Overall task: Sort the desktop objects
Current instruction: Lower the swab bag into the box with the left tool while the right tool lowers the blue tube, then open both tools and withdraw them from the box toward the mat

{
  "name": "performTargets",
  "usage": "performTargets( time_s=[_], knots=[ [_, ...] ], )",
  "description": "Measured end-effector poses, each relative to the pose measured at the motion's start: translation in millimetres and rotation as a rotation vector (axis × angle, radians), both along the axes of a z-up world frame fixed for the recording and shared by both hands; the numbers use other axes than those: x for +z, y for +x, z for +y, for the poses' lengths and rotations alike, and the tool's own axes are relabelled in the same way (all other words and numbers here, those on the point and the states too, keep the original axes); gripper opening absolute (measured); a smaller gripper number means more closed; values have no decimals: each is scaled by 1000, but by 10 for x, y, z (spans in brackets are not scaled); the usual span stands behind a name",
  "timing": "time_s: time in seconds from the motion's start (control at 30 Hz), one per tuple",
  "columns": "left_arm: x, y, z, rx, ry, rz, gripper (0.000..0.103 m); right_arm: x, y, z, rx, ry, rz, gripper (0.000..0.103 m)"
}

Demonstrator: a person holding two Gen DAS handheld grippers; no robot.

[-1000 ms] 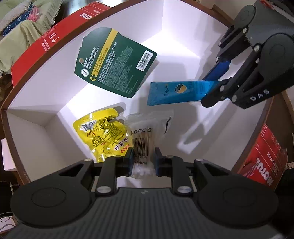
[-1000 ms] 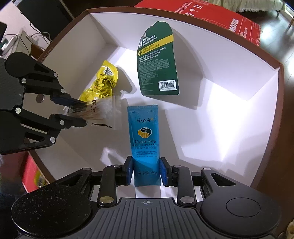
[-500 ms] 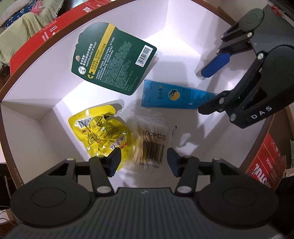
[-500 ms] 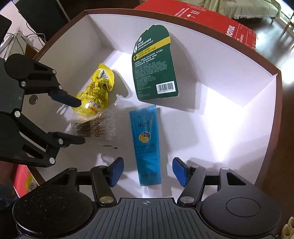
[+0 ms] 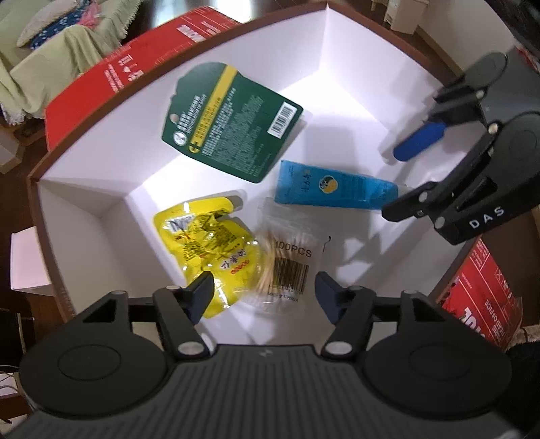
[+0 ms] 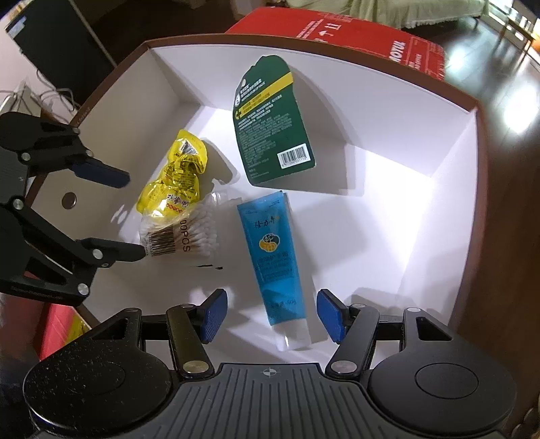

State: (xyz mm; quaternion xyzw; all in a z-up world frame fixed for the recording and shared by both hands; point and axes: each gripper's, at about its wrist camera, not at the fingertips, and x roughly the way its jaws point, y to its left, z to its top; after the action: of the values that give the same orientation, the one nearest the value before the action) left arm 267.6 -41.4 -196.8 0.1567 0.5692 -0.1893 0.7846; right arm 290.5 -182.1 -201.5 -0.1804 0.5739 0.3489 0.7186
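A white box with a brown rim (image 5: 84,111) (image 6: 438,175) holds several items. A clear bag of cotton swabs (image 5: 287,263) (image 6: 185,236) lies on its floor, partly over a yellow snack pouch (image 5: 206,236) (image 6: 175,179). Beside them lie a blue tube (image 5: 334,190) (image 6: 273,256) and a green card pack (image 5: 229,121) (image 6: 270,128). My left gripper (image 5: 265,297) (image 6: 135,216) hangs open above the swab bag. My right gripper (image 6: 271,315) (image 5: 401,182) stands open over the tube's cap end, holding nothing.
A red carton (image 5: 135,67) (image 6: 354,30) stands behind the box, and another red carton (image 5: 482,297) sits by its near right corner. A green-covered sofa (image 5: 50,50) is at the far left. The right half of the box floor (image 6: 388,219) is bare.
Both grippers opened and let go: the swab bag dropped beside the yellow pouch, the blue tube came to rest on the box floor. Both grippers have since pulled back upward.
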Motion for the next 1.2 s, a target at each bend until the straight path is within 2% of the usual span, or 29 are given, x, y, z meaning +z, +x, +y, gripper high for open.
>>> performTargets(
  time_s=[0.13,0.23,0.6,0.8,0.93,1.03,1.2],
  knots=[
    [148,-115,29,6,-12,-42,67,53,-54,-60,-51,27,-7,62],
    [259,-202,51,10,-21,-73,70,132,-97,-117,-93,72,-23,73],
    [668,-521,131,26,-55,-189,70,595,-442,-401,-222,241,-114,73],
    [905,-998,287,26,-93,-269,70,900,-865,-640,-255,328,-198,73],
    [831,-1362,356,-10,-82,-264,71,925,-1174,-808,-258,349,-202,73],
    [696,-1579,379,-30,-64,-237,72,811,-1347,-889,-274,331,-171,73],
    [459,-1864,387,-22,-84,-186,72,576,-1589,-970,-297,294,-111,73]
  ],
)
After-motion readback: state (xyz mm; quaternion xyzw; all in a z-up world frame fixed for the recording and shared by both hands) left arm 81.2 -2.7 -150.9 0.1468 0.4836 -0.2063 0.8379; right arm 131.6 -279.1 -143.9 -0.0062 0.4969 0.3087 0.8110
